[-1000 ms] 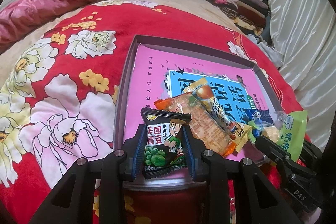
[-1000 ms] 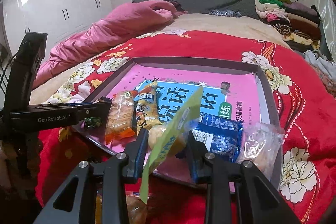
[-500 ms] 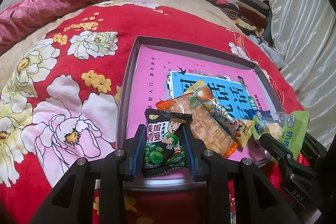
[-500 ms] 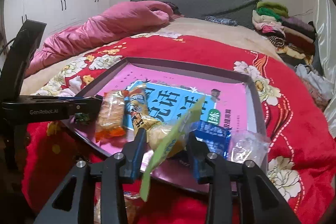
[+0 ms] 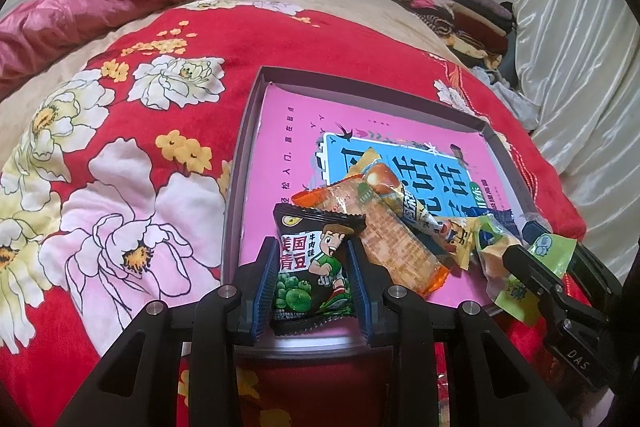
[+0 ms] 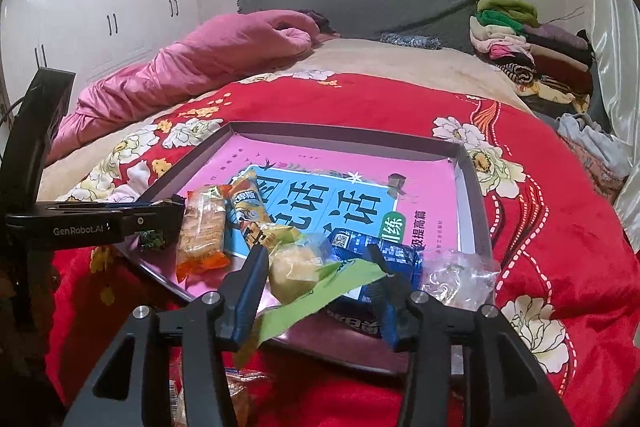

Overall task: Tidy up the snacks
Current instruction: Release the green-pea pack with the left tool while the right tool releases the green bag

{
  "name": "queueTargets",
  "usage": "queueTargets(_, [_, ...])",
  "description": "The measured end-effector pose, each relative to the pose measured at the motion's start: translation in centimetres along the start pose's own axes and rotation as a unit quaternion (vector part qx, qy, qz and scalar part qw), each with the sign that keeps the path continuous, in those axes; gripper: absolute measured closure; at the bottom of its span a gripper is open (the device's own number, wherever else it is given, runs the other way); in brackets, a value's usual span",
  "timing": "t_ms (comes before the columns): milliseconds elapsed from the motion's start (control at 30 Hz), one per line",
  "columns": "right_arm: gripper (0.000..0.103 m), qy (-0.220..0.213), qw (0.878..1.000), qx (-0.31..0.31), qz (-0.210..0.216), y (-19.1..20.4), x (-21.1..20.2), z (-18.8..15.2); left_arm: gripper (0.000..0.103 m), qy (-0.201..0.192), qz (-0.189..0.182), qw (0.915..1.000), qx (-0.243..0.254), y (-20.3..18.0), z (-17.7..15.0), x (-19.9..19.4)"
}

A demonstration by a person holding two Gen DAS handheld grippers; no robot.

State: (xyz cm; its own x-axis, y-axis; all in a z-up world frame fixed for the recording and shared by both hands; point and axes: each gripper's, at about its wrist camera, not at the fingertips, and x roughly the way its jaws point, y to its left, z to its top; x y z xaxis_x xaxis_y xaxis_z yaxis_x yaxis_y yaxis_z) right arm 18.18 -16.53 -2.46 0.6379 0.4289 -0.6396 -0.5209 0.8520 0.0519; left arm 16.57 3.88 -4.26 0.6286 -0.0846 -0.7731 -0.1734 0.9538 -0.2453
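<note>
A shallow grey tray (image 5: 360,87) holding a pink and blue book lies on the red floral blanket. My left gripper (image 5: 311,251) is shut on a black green-pea packet (image 5: 312,275) over the tray's near edge. Beside it lie an orange cracker packet (image 5: 396,247) and a yellow packet (image 5: 404,195). My right gripper (image 6: 317,255) has its jaws opening. A light green packet (image 6: 320,287) lies slanted between them on the tray's near rim, and the pads do not press it. A blue packet (image 6: 376,255) and a clear packet (image 6: 460,275) lie to its right.
A pink quilt (image 6: 208,59) is bunched at the far left of the bed. Folded clothes (image 6: 520,43) are stacked at the far right. More wrapped snacks (image 6: 236,399) show under the right gripper, below the tray's edge. White curtains (image 5: 580,67) hang at the right.
The right gripper's jaws have spread, and the green packet has dropped from standing on edge to lying slanted on the tray's rim. The left gripper and its packet have not moved.
</note>
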Motion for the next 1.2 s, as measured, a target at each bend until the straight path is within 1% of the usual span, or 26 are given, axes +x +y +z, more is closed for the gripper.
queueTargets(267, [0.049, 0.001, 1.000, -0.007, -0.007, -0.3, -0.1, -0.1, 0.067, 0.001, -0.007, 1.0000, -0.003, 0.2, 0.0, -0.3])
queueTargets(333, [0.048, 0.010, 1.000, -0.004, 0.000, -0.3, 0.2, -0.2, 0.067, 0.000, -0.008, 1.0000, -0.003, 0.2, 0.0, -0.4])
queueTargets(400, [0.048, 0.018, 1.000, -0.012, -0.003, -0.1, 0.5, -0.3, 0.067, 0.000, -0.009, 1.0000, -0.002, 0.2, -0.1, -0.6])
queueTargets(600, [0.048, 0.003, 1.000, -0.005, 0.005, -0.2, -0.1, -0.2, 0.067, 0.000, -0.012, 0.9999, -0.004, 0.2, 0.0, -0.7])
queueTargets(700, [0.048, 0.003, 1.000, 0.000, 0.003, -0.5, -0.1, -0.1, 0.065, 0.000, -0.012, 0.9999, -0.005, 0.2, 0.0, -0.8])
queueTargets(833, [0.048, -0.002, 1.000, -0.002, 0.002, -0.5, -0.4, 0.0, 0.059, -0.001, -0.012, 0.9999, -0.004, 0.1, 0.0, -1.0])
queueTargets(1033, [0.047, -0.007, 1.000, -0.007, -0.002, -0.4, -0.9, 0.2, 0.058, 0.000, -0.013, 0.9999, -0.003, 0.1, -0.1, -1.2])
queueTargets(1200, [0.046, 0.000, 1.000, -0.023, -0.009, -0.2, -1.1, 0.0, 0.057, 0.001, -0.011, 0.9999, -0.003, 0.3, -0.2, -1.4])
